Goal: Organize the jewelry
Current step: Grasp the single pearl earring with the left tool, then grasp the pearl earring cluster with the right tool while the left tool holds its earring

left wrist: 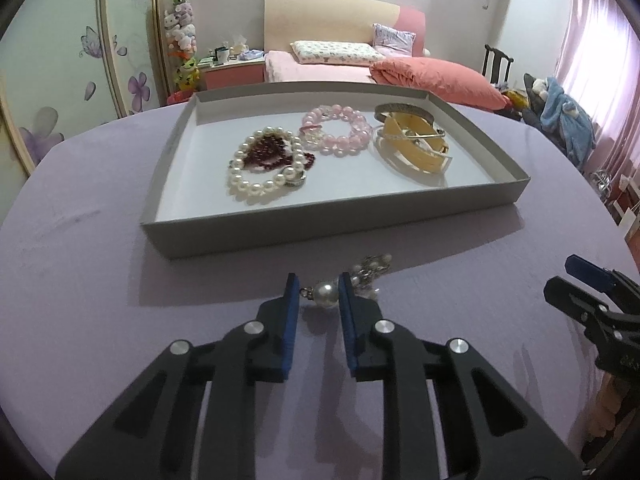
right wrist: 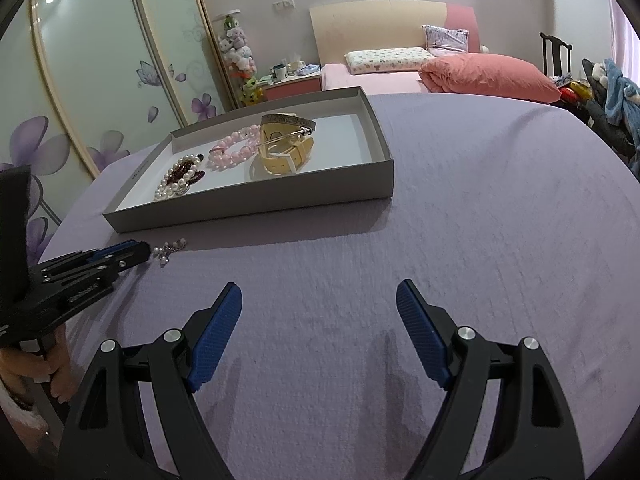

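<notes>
A: The lilac tablecloth (left wrist: 100, 280) is lying bare except for one pearl earring (left wrist: 325, 295), just before the tray (left wrist: 340, 222).

B: The left gripper (left wrist: 319, 286) is narrowing around it, probably to tray it. The right gripper (right wrist: 319, 294) is waiting, spread and empty.

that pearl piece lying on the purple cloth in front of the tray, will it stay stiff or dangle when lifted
Probably dangle: the pearl piece looks like small linked bits trailing from one big pearl, so the far end should hang loose. The round pearl may slip, sitting between the left hand-held gripper pads near their tips. It looks light and unlikely to drag the purple cloth.
</notes>
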Demonstrator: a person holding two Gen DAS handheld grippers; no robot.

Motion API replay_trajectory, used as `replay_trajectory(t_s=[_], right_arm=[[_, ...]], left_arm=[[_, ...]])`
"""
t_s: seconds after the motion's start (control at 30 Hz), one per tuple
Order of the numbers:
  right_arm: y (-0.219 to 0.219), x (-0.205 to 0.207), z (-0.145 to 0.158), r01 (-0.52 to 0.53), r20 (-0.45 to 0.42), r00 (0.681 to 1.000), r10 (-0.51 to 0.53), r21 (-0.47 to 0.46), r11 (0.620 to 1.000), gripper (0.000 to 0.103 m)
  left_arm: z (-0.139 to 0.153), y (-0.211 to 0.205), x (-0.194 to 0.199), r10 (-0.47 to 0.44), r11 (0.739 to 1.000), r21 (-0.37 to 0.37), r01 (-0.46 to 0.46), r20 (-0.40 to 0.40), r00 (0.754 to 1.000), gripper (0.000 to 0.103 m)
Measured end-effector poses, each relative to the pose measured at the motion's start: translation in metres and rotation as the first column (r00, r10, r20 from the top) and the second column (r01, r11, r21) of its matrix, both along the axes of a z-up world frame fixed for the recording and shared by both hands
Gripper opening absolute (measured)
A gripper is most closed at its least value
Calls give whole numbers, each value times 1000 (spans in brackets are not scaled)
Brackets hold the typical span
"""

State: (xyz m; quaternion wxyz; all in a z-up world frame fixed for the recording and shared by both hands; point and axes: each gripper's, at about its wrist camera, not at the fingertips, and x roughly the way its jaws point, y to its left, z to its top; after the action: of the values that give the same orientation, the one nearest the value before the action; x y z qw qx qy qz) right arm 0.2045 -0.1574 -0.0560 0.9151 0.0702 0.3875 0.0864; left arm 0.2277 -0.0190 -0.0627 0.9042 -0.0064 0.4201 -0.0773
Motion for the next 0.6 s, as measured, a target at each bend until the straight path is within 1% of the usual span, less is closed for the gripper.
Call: replay_trajectory(t_s=[0.13,0.27,0.4,0.43,0.47,0.5,0.6], right_arm=[[2,0,0,-6,1,1000,6,-8,1000,80],[15,2,0,-38,-5,999,38,-20,999,80],[40,3,0,-116,-15,993,115,-41,992,80],[47,3,0,-135,-18,991,134,-46,990,80],[53,4,1,-149,-22,989,148,-50,988,80],[62,6,0,-171,-30,985,169,-55,984,80],[83,12,-3,-211,-55,977,208,-66,975,79]], left_arm=[[3,22,-8,27,999,-30,-27,10,1000,20],[5,56,-6,104,992,-79,-103,7,995,20],[-1,79,-1,167,978,-125,-169,-23,986,20],[-3,85,1,172,973,-152,-176,-38,984,21],[-2,87,2,176,972,-154,-179,-35,984,21],[-2,88,2,184,972,-141,-187,-35,982,21],[-2,92,3,179,970,-163,-183,-37,983,21]])
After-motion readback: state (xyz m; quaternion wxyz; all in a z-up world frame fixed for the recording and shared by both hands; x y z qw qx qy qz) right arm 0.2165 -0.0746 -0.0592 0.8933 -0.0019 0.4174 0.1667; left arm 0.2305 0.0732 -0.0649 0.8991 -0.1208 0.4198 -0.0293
